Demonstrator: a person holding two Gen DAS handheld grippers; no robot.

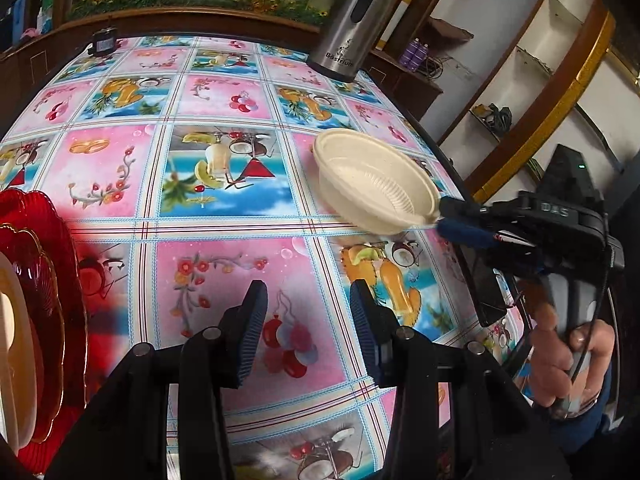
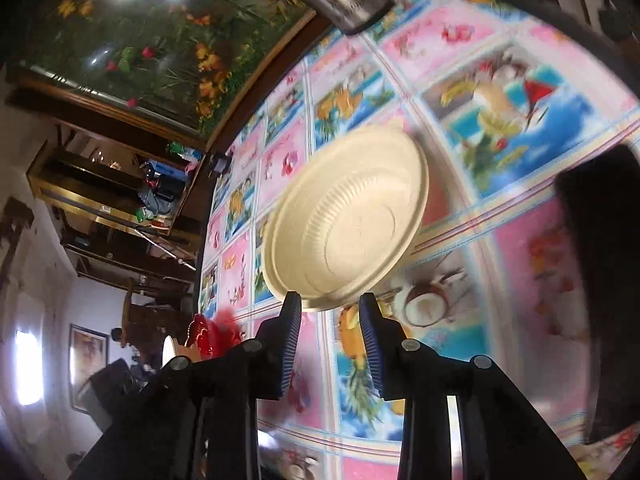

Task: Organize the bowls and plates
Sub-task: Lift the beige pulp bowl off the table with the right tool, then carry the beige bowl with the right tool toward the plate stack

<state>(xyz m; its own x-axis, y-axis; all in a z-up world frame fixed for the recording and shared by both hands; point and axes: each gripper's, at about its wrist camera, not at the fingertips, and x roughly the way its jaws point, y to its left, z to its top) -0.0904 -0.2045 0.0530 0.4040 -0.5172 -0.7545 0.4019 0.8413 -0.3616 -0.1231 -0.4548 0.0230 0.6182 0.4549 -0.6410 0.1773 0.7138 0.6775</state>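
Observation:
A cream bowl (image 1: 372, 184) sits tilted near the table's right edge. My right gripper (image 1: 444, 216) reaches in from the right, its fingertips at the bowl's near rim. In the right wrist view the bowl (image 2: 348, 220) lies just beyond the gripper (image 2: 330, 308), whose jaws stand apart with the rim at their tips; the view is blurred. My left gripper (image 1: 308, 304) is open and empty above the tablecloth. A stack of red glass plates (image 1: 44, 264) with a cream dish (image 1: 12, 344) on it is at the left edge.
A steel thermos (image 1: 354, 20) stands at the table's far right. A small dark object (image 1: 102, 42) sits at the far left edge. The table (image 1: 224, 264) has a bright patterned cloth. Shelves and a wall lie beyond the right edge.

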